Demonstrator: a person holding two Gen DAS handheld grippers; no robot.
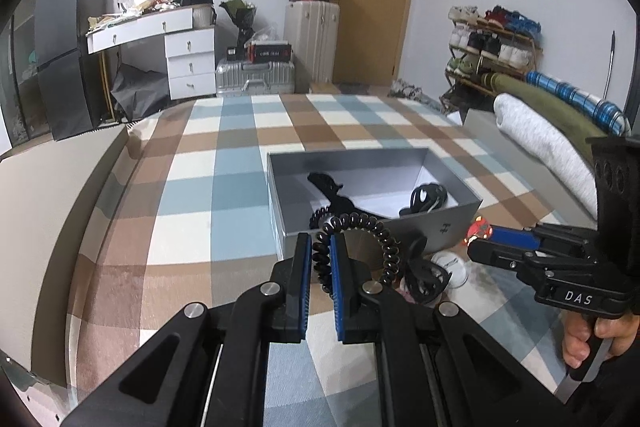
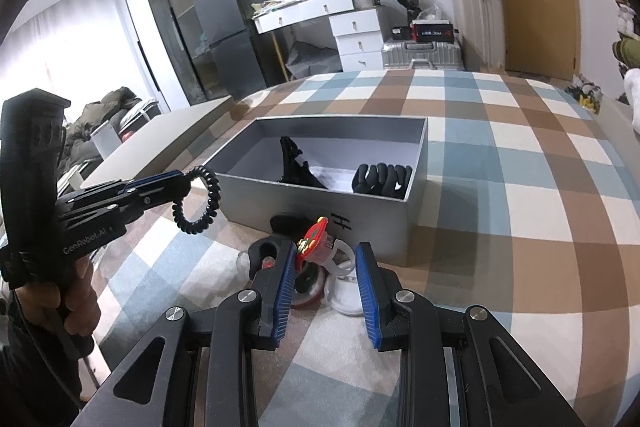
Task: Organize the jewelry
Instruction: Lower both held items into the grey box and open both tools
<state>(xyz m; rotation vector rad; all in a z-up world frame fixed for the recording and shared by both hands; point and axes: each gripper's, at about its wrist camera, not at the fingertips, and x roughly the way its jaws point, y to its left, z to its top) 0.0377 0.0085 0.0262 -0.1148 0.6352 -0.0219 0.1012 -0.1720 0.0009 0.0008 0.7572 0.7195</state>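
Box (image 2: 320, 195): on the bed (image 2: 520, 187), two hair clips (image 2: 382, 179) inside (apart).
Small pieces (image 2: 316, 247): before the box's near wall.

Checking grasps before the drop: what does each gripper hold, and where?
Left gripper pinches the black spiral hair tie at one side of its loop. Right gripper grips the red clip.

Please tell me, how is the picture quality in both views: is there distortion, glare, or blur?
Left wrist view: strong fisheye bending, black corners; grey box and coiled hair tie in the left claw are sharp. Right wrist view: the same bending; the window at left is overexposed; the red clip by the right claw is slightly soft.
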